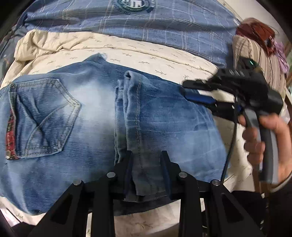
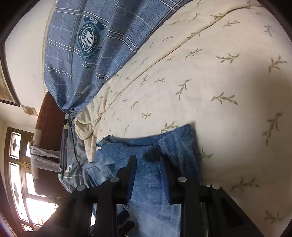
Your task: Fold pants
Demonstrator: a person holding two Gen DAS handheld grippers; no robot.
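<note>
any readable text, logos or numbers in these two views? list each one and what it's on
"SIUS": banner at the top of the round crest on the blue plaid duvet, right wrist view; letters uncertain.
Ring lettering around that crest: too small and warped to read.
Same crest in the left wrist view: cut off at the frame edge, unreadable.
Jeans: no readable label; the red strip by the back pocket shows no legible text.
</note>
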